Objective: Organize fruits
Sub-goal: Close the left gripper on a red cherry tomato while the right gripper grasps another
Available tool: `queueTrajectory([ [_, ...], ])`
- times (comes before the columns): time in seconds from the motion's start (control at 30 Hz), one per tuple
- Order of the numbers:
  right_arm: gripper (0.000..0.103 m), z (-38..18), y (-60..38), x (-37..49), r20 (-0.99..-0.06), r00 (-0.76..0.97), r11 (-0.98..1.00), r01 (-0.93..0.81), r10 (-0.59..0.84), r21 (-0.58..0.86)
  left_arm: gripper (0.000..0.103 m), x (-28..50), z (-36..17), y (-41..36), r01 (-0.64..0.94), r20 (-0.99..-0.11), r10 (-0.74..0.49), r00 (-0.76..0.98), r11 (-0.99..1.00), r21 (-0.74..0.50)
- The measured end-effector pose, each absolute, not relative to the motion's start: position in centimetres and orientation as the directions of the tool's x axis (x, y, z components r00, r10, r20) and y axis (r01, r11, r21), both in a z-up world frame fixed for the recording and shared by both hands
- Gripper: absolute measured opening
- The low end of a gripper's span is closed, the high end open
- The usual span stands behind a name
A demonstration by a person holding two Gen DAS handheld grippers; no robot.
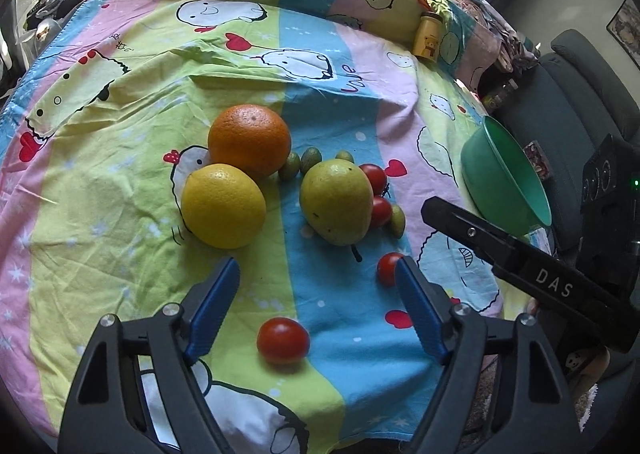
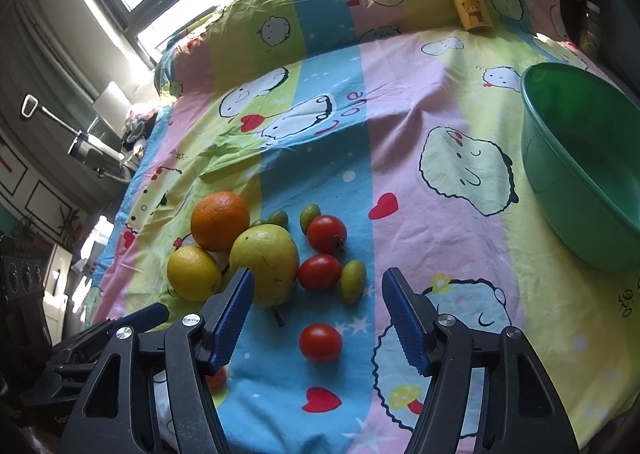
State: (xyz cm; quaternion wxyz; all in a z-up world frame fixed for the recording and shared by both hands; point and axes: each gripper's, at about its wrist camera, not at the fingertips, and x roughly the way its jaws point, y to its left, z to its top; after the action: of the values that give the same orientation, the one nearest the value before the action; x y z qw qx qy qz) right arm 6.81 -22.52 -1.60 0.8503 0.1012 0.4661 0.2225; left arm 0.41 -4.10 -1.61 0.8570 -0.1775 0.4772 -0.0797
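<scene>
While four tomatoes point(image 2: 321, 343) lie loose, one pear point(image 2: 266, 264) rests.

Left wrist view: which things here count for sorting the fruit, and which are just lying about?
For the job:
orange
lemon
pear
tomatoes
small green fruits
green bowl

Lying about:
yellow bottle
clothes pile
chair

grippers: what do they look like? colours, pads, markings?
Both match: the left gripper and right gripper have black plastic linkage arms with triangular cut-outs, silver round pivot screws, and jaws lined with ribbed blue pads. In the left view, the right gripper's body carries white "DAS" lettering. No cables or sleeves visible.
</scene>
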Motion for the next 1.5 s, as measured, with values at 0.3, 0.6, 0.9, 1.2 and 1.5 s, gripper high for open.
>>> queueTrajectory([
  [0.3,0.052,-3.4,-23.7,6.5,-0.745,0.37,0.831,-0.255,0.556,0.494,0.051,1.0,-2.5,-7.4,0.087,-0.77,-0.44,0.462,0.887,-0.454],
  [0.6,0.045,-4.5,-24.1,6.9,-0.745,0.325,0.812,-0.22,0.583,0.54,0.042,1.6,-3.3,-9.5,0.154,-0.742,-0.522,0.421,0.847,-0.509],
  [0.9,0.042,-5.5,-23.7,7.1,-0.752,0.289,0.806,-0.208,0.592,0.555,0.041,2.1,-4.3,-9.6,0.127,-0.766,-0.507,0.396,0.856,-0.501],
  [1.2,0.042,-4.7,-23.3,6.7,-0.761,0.311,0.822,-0.257,0.569,0.509,0.042,-0.9,-2.0,-5.8,0.01,-0.81,-0.347,0.474,0.921,-0.388],
  [1.5,0.042,-5.6,-21.8,6.7,-0.802,0.304,0.854,-0.271,0.514,0.444,0.043,-1.8,-3.2,-4.8,-0.03,-0.831,-0.291,0.475,0.938,-0.346],
])
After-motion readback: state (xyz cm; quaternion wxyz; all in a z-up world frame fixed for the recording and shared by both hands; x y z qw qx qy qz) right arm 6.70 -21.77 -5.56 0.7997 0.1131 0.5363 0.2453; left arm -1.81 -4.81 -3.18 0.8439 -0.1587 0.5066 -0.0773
